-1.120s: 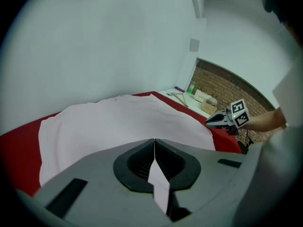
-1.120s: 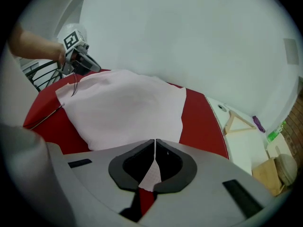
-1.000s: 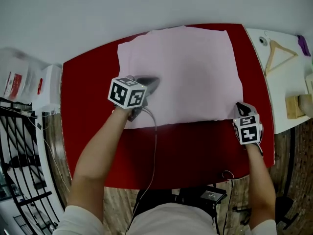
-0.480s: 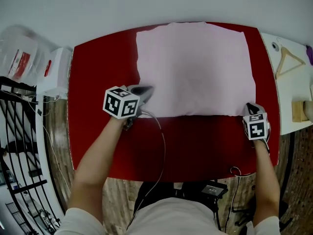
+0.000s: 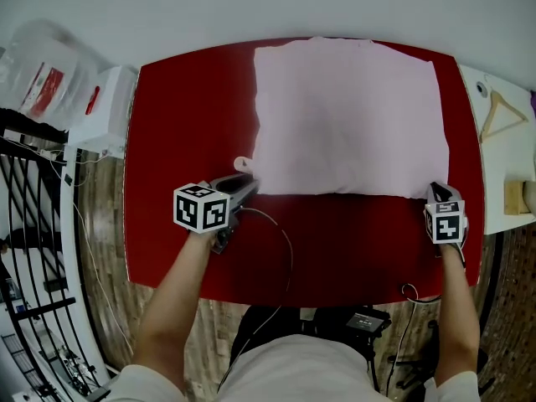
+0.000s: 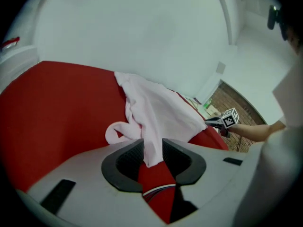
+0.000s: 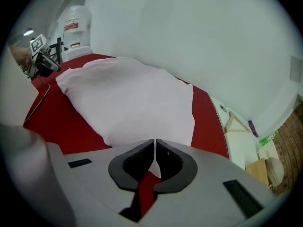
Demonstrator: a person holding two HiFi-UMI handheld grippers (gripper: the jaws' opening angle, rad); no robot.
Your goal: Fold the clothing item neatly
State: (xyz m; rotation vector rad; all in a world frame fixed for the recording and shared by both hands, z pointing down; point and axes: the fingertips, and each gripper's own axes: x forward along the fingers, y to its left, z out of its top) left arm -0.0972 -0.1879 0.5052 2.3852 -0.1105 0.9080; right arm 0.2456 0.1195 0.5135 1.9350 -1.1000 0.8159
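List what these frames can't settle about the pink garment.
- Pink folded cloth garment: type unreadable in every view; folded layers hide its cut.
- Right gripper: how deep it pinches the garment's corner, hidden between shut jaws, right gripper view.
- White plastic bag: red label too small, head view.

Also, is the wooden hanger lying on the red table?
No, the wooden hanger lies on the white surface beside the red table.

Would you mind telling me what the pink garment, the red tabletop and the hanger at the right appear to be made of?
The pink garment looks like thin, matte fabric, probably cotton: it drapes softly and creases at its corners. The red tabletop looks hard and smooth, possibly laminate or paint: its colour is even and no weave shows. The hanger looks like pale, unpainted wood, judging by its colour.
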